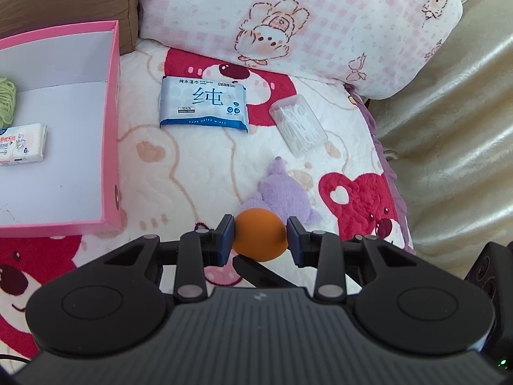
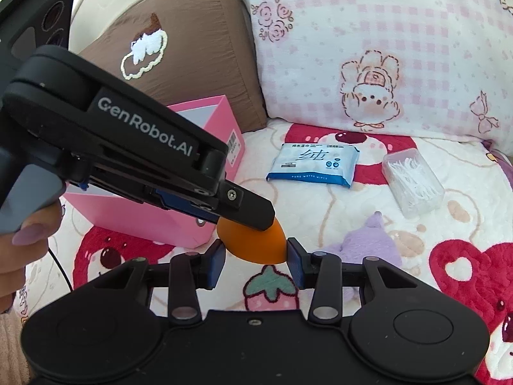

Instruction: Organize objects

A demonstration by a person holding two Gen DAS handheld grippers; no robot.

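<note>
Held an orange sponge [image 1: 259, 237] between the pads of the left gripper [image 1: 260, 240], closed on its two sides, above the bedspread [image 1: 198, 166]. Same orange sponge seen in the right wrist view between the blue pads of the right gripper [image 2: 255, 258], with one pad touching its right side and the other just beside its left; cannot tell whether the right gripper truly pressed on it. Left gripper's black finger [image 2: 247, 207] lay across the top of the sponge there, reaching in from the left, with a hand [image 2: 22, 243] on its grey trigger. Lay just behind the sponge on the bedspread: a purple plush toy [image 1: 283, 192]. Farther back, a blue pack of wet wipes [image 1: 205, 102], flat, and to its right, apart from it, a clear plastic box of floss picks [image 1: 299, 125], set at a slant. Stood to the left: a pink box [image 1: 112, 122], open at the top, with a white inside, holding a small tissue pack [image 1: 22, 144] and a bit of green yarn [image 1: 7, 96] near its left side. Rested behind all this: a pink checked pillow [image 1: 320, 16] with rabbit drawings and, left of it, a brown cushion [image 2: 179, 41].
</note>
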